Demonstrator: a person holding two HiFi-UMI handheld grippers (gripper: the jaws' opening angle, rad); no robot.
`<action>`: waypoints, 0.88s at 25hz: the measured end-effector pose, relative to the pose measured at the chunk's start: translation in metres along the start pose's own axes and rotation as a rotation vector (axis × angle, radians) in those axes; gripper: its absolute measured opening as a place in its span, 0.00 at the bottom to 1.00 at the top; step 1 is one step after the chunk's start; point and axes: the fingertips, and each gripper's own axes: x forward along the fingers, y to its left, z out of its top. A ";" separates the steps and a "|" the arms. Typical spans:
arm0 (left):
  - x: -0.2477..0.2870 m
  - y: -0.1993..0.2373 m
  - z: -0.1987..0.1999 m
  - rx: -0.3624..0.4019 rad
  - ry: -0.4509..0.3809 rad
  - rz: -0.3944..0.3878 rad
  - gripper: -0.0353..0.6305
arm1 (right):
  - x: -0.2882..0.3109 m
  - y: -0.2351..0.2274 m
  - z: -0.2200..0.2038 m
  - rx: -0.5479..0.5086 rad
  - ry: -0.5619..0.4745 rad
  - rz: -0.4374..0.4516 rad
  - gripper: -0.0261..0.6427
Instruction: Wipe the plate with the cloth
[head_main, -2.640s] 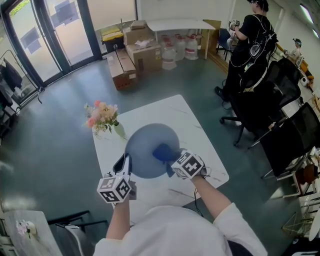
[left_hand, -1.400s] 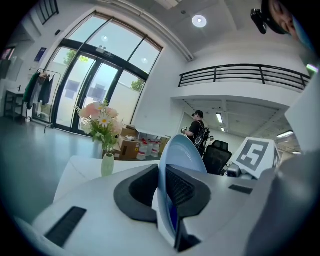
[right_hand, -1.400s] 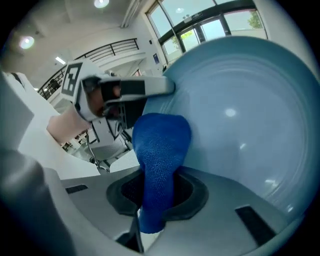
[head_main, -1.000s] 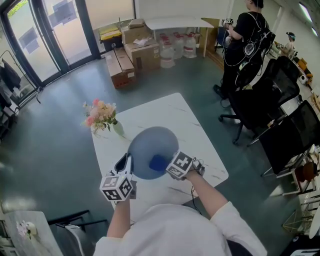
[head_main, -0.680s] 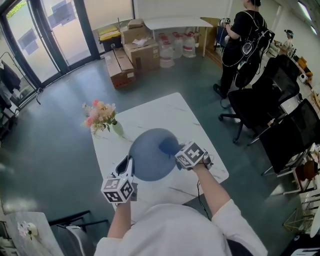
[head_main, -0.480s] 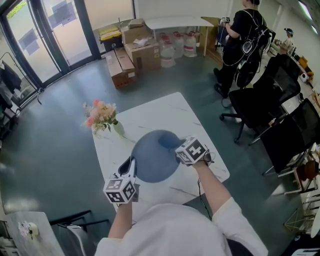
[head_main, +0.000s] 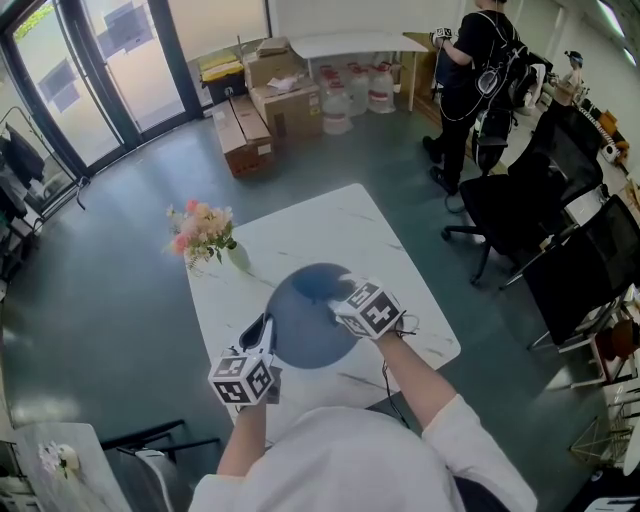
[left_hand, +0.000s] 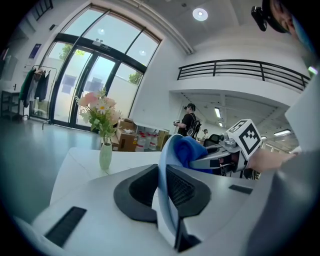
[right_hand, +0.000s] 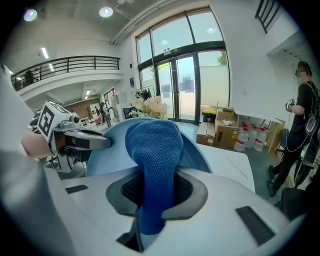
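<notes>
A pale blue plate (head_main: 300, 335) is held tilted above the white marble table (head_main: 345, 225). My left gripper (head_main: 263, 336) is shut on the plate's near left rim. In the left gripper view the plate (left_hand: 166, 170) stands edge-on between the jaws. My right gripper (head_main: 338, 302) is shut on a blue cloth (head_main: 318, 285) and presses it on the plate's far part. In the right gripper view the cloth (right_hand: 152, 160) bulges from the jaws against the plate (right_hand: 107, 150), and the left gripper (right_hand: 92, 141) shows at the left.
A vase of pink flowers (head_main: 207, 237) stands on the table's left side. Cardboard boxes (head_main: 265, 105) and water jugs sit on the floor beyond. A person (head_main: 470, 70) stands at the back right near dark office chairs (head_main: 545, 200).
My right gripper has carried the cloth from the plate's middle up to its far rim and a little leftwards. The left gripper and the plate have hardly moved.
</notes>
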 end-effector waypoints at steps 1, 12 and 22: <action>0.000 0.002 0.000 -0.014 -0.003 0.000 0.12 | 0.000 0.001 0.001 0.001 -0.008 0.002 0.17; 0.006 0.012 0.001 -0.156 -0.035 -0.006 0.12 | -0.017 -0.002 0.011 0.154 -0.198 0.031 0.17; 0.014 0.038 -0.028 -0.340 -0.013 0.040 0.12 | -0.036 -0.005 0.017 0.370 -0.351 0.098 0.17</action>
